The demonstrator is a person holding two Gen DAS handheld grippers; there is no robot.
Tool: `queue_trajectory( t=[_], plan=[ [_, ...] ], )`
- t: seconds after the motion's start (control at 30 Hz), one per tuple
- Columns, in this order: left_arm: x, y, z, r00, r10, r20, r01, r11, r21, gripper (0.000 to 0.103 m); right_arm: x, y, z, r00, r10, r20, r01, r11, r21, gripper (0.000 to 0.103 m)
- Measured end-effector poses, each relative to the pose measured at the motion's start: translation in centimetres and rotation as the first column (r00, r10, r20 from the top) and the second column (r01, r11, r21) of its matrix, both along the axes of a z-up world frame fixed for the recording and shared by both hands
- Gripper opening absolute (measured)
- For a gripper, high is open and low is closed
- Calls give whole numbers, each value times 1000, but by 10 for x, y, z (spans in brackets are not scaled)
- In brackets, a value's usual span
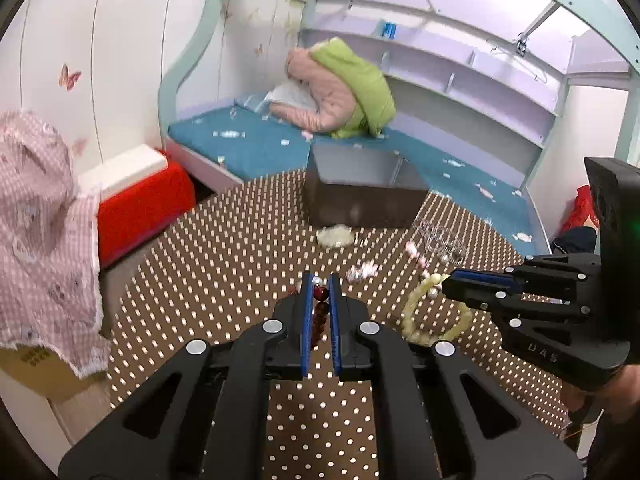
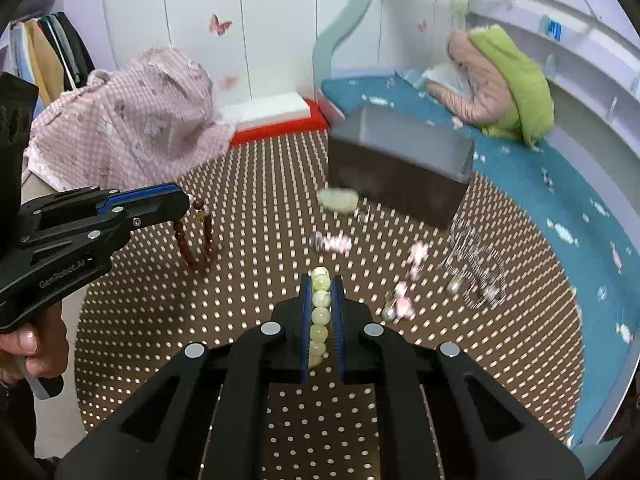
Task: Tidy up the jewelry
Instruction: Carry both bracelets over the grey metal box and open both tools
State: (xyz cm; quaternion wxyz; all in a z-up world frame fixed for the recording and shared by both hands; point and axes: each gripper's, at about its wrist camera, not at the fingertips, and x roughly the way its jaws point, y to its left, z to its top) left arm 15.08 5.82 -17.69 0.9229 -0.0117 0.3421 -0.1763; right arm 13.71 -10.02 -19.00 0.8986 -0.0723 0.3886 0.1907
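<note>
My left gripper is shut on a dark red bead bracelet, which hangs off the table from its tips in the right wrist view. My right gripper is shut on a pale yellow-green bead bracelet, whose loop dangles below its tip in the left wrist view. A grey open box stands at the far side of the brown perforated table. Loose on the table lie a pale bangle, pink bead pieces and silver hoops.
A pink checked cloth hangs over a cardboard box at the left. A red and white box sits beyond the table. Behind is a blue bench with pink and green jackets. A person's hand holds the left gripper.
</note>
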Motion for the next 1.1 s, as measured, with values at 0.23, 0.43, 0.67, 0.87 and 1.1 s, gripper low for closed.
queue_trajectory(
  t=[0.23,0.43,0.67,0.87,1.1],
  plan=[
    [9,-4,39,997,-32,66,33,999,-22,7,4,-11,39,996,-11,86,11,1000,2,8],
    [40,-17,69,994,-54,97,60,996,-58,8,35,-21,76,987,-16,159,12,1000,25,8],
    [103,-46,96,992,-84,93,89,995,-49,8,97,-32,92,986,-39,165,33,999,41,8],
    [156,-69,90,995,-98,36,100,994,-50,8,146,-42,69,995,-60,78,55,997,57,8],
    [199,-78,61,996,-65,-54,63,997,-40,17,172,-53,48,995,-100,-14,101,989,110,10]
  ],
)
